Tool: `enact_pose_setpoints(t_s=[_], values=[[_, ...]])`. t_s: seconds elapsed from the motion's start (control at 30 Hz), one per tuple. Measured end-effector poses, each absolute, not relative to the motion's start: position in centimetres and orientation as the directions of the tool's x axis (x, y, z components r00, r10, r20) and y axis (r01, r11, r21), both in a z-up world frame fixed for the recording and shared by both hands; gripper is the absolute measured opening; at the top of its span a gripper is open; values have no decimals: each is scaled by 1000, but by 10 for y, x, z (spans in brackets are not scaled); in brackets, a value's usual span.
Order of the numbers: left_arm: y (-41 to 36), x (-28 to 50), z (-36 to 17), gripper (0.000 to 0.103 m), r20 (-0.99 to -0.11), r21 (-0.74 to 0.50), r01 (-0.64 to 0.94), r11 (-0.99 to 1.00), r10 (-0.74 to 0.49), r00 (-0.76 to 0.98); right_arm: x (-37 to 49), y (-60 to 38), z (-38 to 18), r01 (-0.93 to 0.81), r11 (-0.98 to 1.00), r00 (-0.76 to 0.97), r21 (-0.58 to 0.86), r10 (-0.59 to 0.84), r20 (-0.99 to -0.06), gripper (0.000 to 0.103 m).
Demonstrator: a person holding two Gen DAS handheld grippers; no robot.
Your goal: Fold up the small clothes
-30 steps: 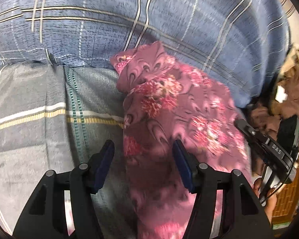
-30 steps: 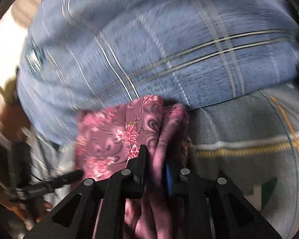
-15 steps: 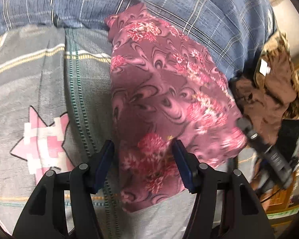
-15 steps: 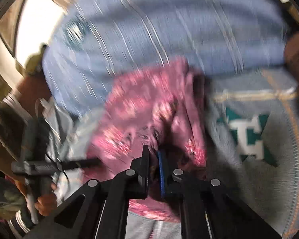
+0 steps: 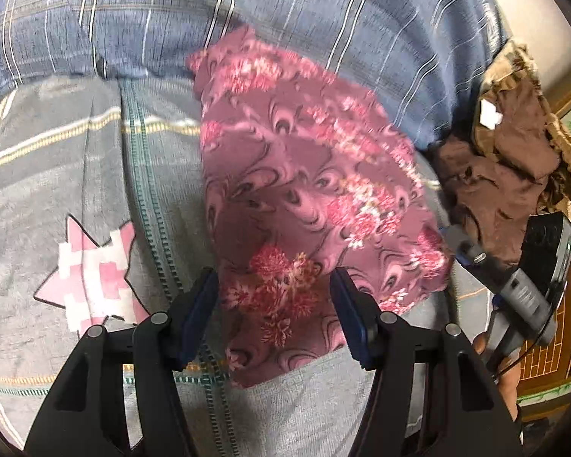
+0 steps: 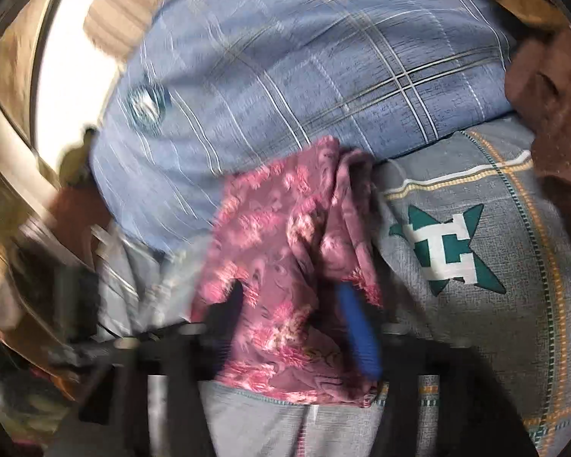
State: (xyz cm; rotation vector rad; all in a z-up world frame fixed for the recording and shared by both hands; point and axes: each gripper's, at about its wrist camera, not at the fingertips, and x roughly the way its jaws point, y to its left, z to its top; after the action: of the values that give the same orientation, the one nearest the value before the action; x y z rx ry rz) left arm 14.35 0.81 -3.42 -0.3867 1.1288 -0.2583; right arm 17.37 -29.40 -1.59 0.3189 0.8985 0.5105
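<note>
A pink floral garment [image 5: 304, 198] lies folded lengthwise on the grey bedsheet [image 5: 57, 198], its far end against a blue plaid pillow [image 5: 285, 11]. My left gripper [image 5: 274, 304] hovers open over the garment's near end, its blue pads clear of the cloth on both sides. In the blurred right wrist view the same garment [image 6: 285, 259] lies bunched along its right edge. My right gripper [image 6: 289, 293] straddles it with jaws opening. Cloth lies between the pads, but they do not press on it.
A pile of brown clothes [image 5: 506, 160] sits to the right of the garment. The pillow [image 6: 304, 76] walls off the far side. The sheet carries a pink star [image 5: 91, 266] and a green star [image 6: 445, 247]. A hand holds the right tool's black body [image 5: 533, 266].
The right gripper, shut on the garment's folded edge before, has parted its jaws and let it go. The garment now rests flat on the sheet. Both views have shifted back along it.
</note>
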Motion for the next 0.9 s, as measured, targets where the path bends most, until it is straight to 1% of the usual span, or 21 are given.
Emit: enact_pose_setpoints(t_s=[0.03, 0.07, 0.17, 0.23, 0.33, 0.37, 0.4, 0.53, 0.63, 0.67, 0.9], values=[[8, 144, -37, 60, -828, -425, 3, 905, -390, 402, 173, -285, -21, -308, 860, 502, 407, 510, -698, 29], [6, 146, -38, 60, -831, -419, 2, 908, -385, 402, 174, -279, -25, -333, 860, 483, 386, 507, -714, 9], [-1, 149, -51, 60, -856, -363, 4, 932, -335, 393, 167, -283, -28, -333, 870, 512, 364, 491, -705, 8], [-4, 149, -62, 60, -870, -340, 3, 940, -316, 379, 174, -287, -43, -295, 887, 485, 356, 460, -744, 8], [-11, 140, -52, 60, -873, -276, 28, 961, -263, 410, 171, -288, -40, -296, 887, 487, 355, 460, -742, 10], [-14, 136, -46, 60, -871, -257, 38, 966, -249, 424, 169, -288, -35, -300, 884, 492, 359, 465, -736, 15], [-16, 132, -41, 60, -866, -236, 48, 971, -232, 444, 166, -289, -29, -295, 883, 501, 366, 469, -727, 17], [-26, 113, -16, 60, -826, -146, 71, 987, -161, 541, 155, -297, -5, -289, 860, 554, 420, 508, -659, 19], [-29, 109, -8, 60, -810, -119, 78, 990, -142, 569, 150, -294, 4, -292, 861, 562, 417, 507, -653, 29], [-31, 110, -7, 60, -808, -111, 79, 991, -136, 573, 151, -285, 3, -296, 862, 558, 412, 506, -657, 30], [-27, 110, -7, 60, -814, -109, 65, 992, -127, 567, 147, -271, -13, -309, 877, 532, 368, 481, -697, 31]])
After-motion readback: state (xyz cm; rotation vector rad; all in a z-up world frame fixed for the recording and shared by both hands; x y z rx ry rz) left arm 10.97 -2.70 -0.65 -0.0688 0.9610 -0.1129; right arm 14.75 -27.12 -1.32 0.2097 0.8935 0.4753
